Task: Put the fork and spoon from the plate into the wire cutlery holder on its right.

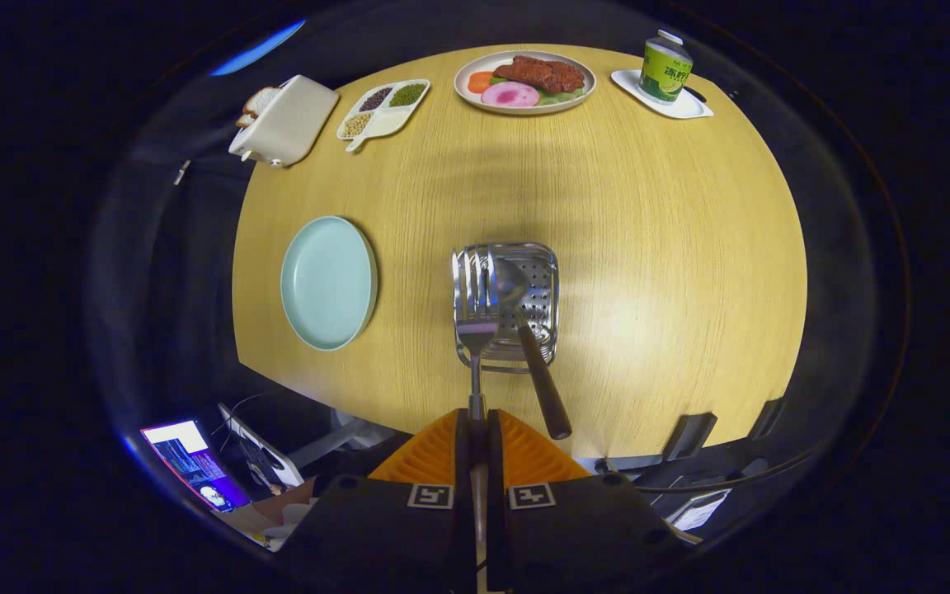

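Fork held over the wire holder, spoon already inside.

On the round pale wooden worktop [648, 247], the empty pale blue round plate [328, 282] lies near the left edge. Right of it, toward the near edge, stands the silver wire cutlery holder [539, 272] with a perforated floor. The gripper [479, 429] has its jaws closed narrow on the handle of the silver metal fork [476, 318], whose tines lie over the holder's left side. The dark-handled metal spoon [524, 330] leans in the holder, handle tilted toward the near edge, just right of the fork.
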{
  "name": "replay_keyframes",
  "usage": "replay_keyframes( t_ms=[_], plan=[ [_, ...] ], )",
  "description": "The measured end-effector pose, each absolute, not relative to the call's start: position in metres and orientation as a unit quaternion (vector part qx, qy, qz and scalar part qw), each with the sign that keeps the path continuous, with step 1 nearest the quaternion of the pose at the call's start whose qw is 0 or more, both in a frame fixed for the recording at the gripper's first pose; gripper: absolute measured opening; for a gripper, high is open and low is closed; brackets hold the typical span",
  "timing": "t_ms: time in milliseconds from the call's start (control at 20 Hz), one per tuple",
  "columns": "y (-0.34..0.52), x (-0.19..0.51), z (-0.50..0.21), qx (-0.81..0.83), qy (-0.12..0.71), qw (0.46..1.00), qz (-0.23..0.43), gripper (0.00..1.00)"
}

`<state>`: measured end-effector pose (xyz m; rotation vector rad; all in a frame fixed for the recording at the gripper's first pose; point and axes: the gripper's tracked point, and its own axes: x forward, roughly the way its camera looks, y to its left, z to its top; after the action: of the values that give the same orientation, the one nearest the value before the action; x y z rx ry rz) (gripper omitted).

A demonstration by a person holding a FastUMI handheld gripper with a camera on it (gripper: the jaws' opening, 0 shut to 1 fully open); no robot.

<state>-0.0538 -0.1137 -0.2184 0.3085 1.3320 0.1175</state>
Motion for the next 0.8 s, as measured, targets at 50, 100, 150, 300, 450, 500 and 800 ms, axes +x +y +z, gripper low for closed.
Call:
replay_keyframes(
  t_ms=[50, 100, 150, 300, 450, 500, 800],
  plan=[
    [-0.114, -0.055, -0.222, 0.138, 0.628, 0.764, 0.057, 0.1],
    [-0.115, -0.056, -0.226, 0.133, 0.641, 0.754, 0.057, 0.1],
    [-0.115, -0.056, -0.229, 0.128, 0.653, 0.745, 0.057, 0.1],
    [-0.115, -0.056, -0.24, 0.126, 0.682, 0.719, 0.05, 0.1],
    [-0.119, -0.048, -0.247, 0.127, 0.692, 0.709, 0.036, 0.1],
    [-0.118, -0.047, -0.247, 0.128, 0.694, 0.708, 0.035, 0.1],
    [-0.118, -0.043, -0.244, 0.131, 0.694, 0.707, 0.038, 0.14]
  ],
)
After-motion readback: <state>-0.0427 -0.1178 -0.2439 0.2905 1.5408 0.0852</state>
